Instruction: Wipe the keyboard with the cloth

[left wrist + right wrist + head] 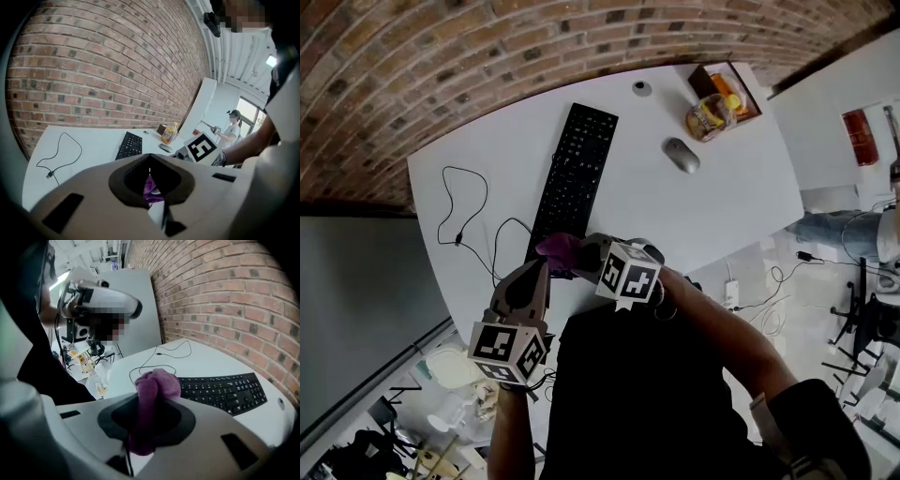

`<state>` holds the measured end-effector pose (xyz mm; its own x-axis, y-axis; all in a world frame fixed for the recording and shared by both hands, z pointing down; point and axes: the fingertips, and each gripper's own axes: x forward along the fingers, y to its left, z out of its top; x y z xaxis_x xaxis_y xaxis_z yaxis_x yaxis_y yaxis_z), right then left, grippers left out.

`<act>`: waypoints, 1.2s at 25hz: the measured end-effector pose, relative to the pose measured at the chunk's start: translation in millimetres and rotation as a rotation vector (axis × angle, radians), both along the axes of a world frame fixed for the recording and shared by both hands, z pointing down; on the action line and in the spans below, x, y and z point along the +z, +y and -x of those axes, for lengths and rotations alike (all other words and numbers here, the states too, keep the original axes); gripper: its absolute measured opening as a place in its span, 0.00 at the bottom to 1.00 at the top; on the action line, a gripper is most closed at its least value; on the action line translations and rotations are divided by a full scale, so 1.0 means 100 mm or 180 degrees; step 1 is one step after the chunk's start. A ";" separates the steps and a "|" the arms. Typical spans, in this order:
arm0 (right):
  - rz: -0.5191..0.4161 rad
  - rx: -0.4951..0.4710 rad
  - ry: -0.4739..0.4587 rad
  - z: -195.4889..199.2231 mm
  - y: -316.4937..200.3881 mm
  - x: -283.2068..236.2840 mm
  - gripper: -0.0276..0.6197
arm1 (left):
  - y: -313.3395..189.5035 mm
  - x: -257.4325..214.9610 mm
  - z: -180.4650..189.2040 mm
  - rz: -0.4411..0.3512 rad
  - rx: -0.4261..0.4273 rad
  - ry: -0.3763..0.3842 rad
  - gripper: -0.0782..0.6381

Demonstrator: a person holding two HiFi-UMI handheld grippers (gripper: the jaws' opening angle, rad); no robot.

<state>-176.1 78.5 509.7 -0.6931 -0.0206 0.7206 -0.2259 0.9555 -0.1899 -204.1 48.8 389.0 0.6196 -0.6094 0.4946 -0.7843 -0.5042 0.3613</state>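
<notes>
This is an office-like workroom or lab with an industrial look. A bare brick wall [487, 56] runs behind a white tabletop [675, 225] that carries a black keyboard [574, 169], a computer mouse [682, 156], a loose thin cable [459, 220] and a small box of snacks [724, 94]. On the floor [787, 272] around it lie a power strip [731, 293] and trailing leads, office chairs [96, 348] and cluttered gear fill the far end, a white partition panel [206, 101] stands against the wall, and a second person [231, 129] stands further back.

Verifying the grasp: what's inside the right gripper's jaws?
A bunched purple cloth sits clamped between the right gripper's jaws, bulging out past them. It covers the inner pad faces, so those cannot be seen.
</notes>
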 end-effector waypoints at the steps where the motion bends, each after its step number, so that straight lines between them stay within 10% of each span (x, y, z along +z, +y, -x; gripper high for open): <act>1: -0.0014 0.0042 -0.0003 -0.08 -0.03 -0.04 0.19 | 0.00 0.00 -0.03 0.0004 0.0031 0.0005 0.13; 30: -0.0252 0.1421 0.0140 -3.20 -0.41 -0.48 0.19 | -0.15 -0.20 -1.58 -0.0088 0.0414 -0.0070 0.13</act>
<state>143.5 37.8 461.3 -0.5726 -0.3668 0.7332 -0.6253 0.7738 -0.1012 -46.5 34.2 369.4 0.6835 -0.5383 0.4931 -0.7193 -0.6117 0.3293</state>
